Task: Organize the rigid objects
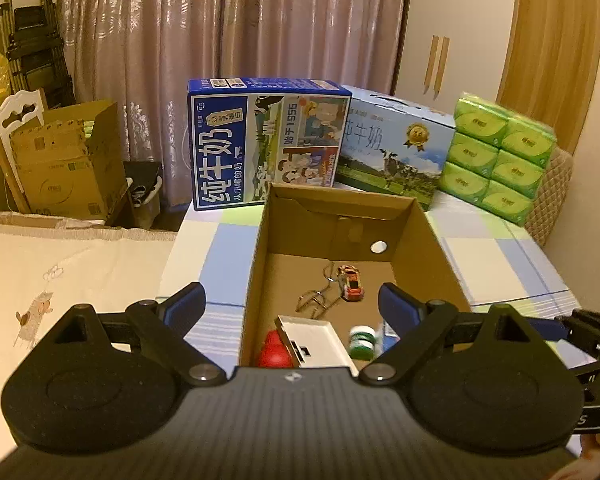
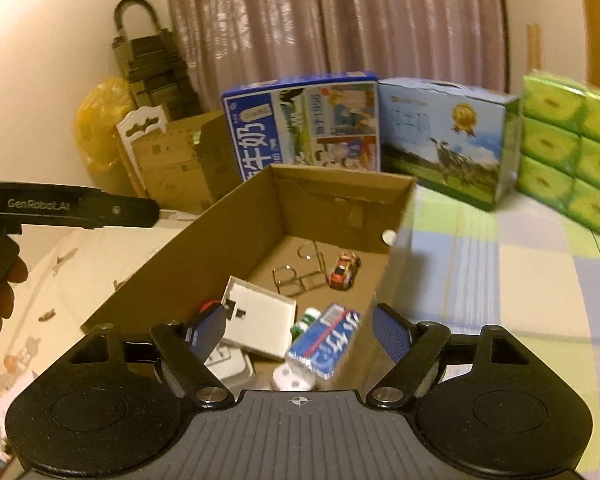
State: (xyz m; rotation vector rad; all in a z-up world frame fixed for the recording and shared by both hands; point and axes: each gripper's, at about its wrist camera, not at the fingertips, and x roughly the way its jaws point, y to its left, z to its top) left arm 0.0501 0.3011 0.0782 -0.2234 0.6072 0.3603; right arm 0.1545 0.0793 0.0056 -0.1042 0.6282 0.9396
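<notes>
An open cardboard box (image 1: 332, 220) (image 2: 204, 248) lies on a checked cloth. Inside it are a toy car (image 1: 352, 282) (image 2: 343, 271), a bent wire puzzle (image 1: 316, 298) (image 2: 300, 276), a white tray (image 1: 316, 338) (image 2: 258, 322), a red object (image 1: 274, 350), a green-capped bottle (image 1: 362, 342) (image 2: 306, 320) and a blue-and-white carton (image 2: 326, 342). My left gripper (image 1: 290, 300) hangs open over the box's near end, holding nothing. My right gripper (image 2: 298, 316) is open above the box; the blurred carton lies below between its fingers, and the pads do not touch it.
Two blue milk cartons (image 1: 268, 144) (image 1: 396, 148) and a stack of green tissue packs (image 1: 500, 156) stand behind the box. Cardboard boxes (image 1: 68, 164) and a folded trolley (image 1: 32, 44) are at the far left, by the curtain. A cream bedspread (image 1: 60, 272) lies left of the box.
</notes>
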